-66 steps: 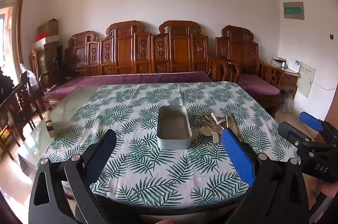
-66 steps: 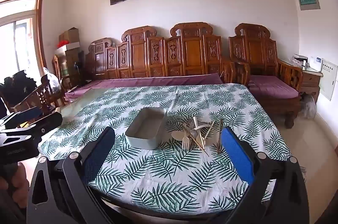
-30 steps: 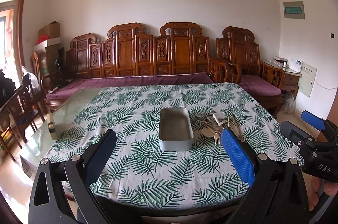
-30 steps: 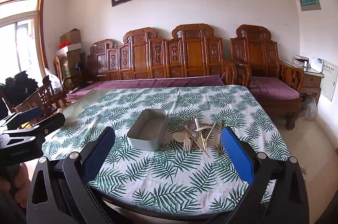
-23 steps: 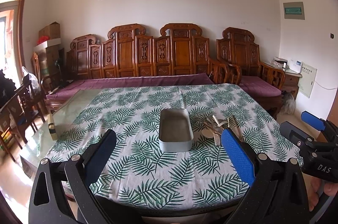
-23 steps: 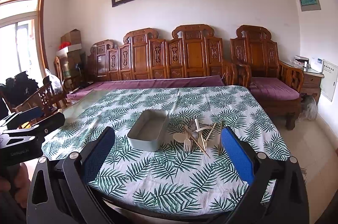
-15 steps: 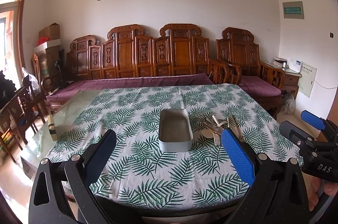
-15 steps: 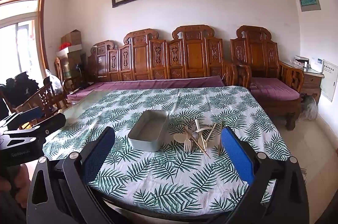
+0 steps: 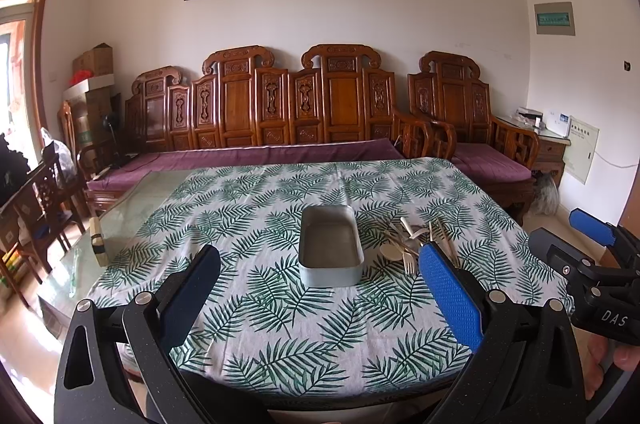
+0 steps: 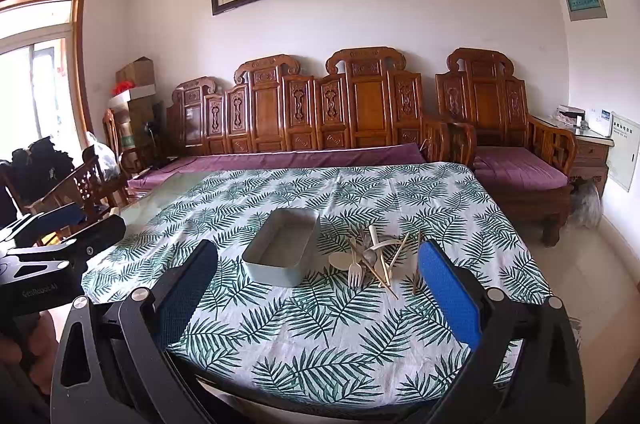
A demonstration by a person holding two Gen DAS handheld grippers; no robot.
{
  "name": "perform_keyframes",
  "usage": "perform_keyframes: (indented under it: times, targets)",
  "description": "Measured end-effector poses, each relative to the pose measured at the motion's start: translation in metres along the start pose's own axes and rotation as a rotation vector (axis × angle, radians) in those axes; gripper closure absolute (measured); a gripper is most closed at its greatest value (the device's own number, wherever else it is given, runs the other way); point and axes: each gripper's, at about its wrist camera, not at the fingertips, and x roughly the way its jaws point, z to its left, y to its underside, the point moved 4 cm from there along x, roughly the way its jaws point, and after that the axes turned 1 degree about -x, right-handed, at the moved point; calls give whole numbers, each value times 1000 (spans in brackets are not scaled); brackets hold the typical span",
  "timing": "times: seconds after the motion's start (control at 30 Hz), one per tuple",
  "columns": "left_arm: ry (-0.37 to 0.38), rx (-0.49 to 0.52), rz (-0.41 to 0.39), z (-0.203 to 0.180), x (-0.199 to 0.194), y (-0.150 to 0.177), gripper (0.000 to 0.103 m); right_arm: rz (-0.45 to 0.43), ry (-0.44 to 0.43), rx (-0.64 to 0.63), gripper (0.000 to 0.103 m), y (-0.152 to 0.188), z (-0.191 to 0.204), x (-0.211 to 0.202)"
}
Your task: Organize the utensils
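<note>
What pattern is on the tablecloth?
Green palm-like leaves on white; the tablecloth shows best in the right wrist view.

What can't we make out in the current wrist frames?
- Utensil pile, right wrist view: pieces overlap and are small, so no exact count.
- Same pile, left wrist view: near end hidden behind the left gripper pad.
- Gray tray: near inner wall hidden by its rim.

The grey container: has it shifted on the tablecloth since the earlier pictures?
No. The grey container sits beside the utensil pile, same leaf prints around it; only the cameras drifted.
</note>
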Motion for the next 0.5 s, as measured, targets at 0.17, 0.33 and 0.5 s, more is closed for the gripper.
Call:
perform_keyframes:
  times: [0.17, 0.33, 0.5]
  targets:
    - [-1, 0, 0, 0, 1, 0, 7, 0, -1, 1, 3, 0, 0, 0]
    - [1, 1, -1, -1, 0, -1, 7, -1, -1, 1, 3, 0, 0, 0]
    - [2, 1, 0, -2, -1, -1, 7, -2, 0, 1, 3, 1, 0, 0]
